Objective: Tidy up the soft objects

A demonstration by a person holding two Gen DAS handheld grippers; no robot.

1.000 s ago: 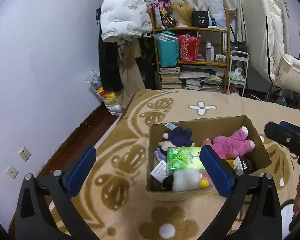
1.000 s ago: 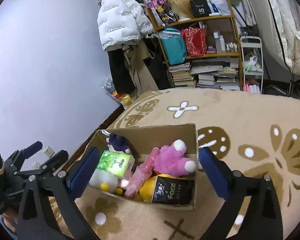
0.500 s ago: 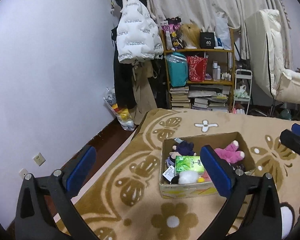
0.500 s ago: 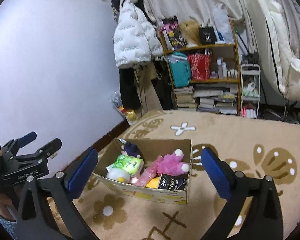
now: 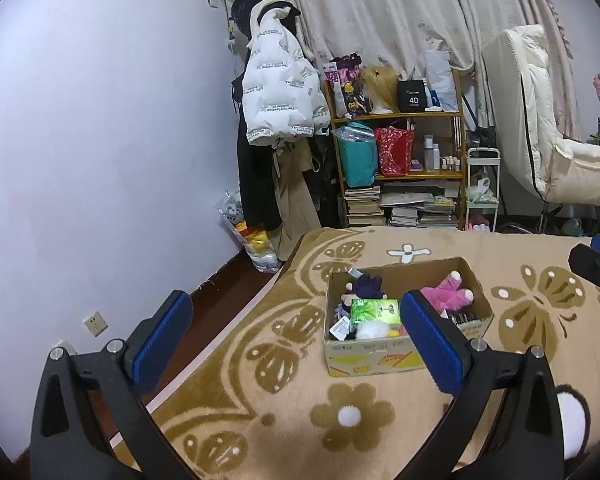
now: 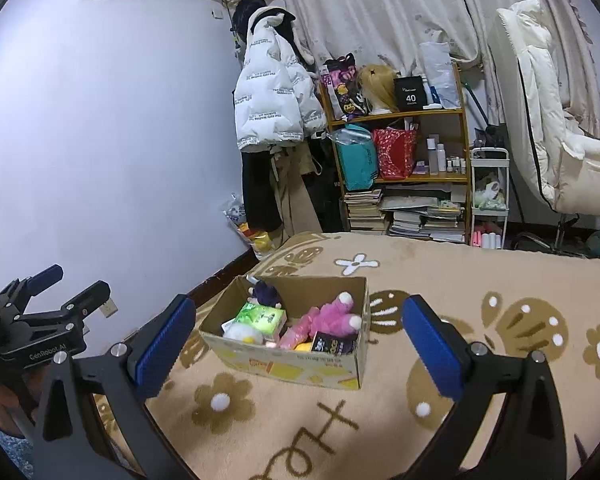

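The cardboard box (image 6: 296,356) stands alone on the patterned blanket (image 6: 480,360), its top open, so a gripper can pass down into it from above. Soft toys and packets fill most of its floor. Bare blanket lies on every side of the box. To the left the wall (image 5: 100,160) runs near the blanket's edge. Behind, a hanging white jacket (image 5: 278,92), a crowded shelf (image 5: 404,172) and a small cart (image 6: 490,200) stand well apart from the box.
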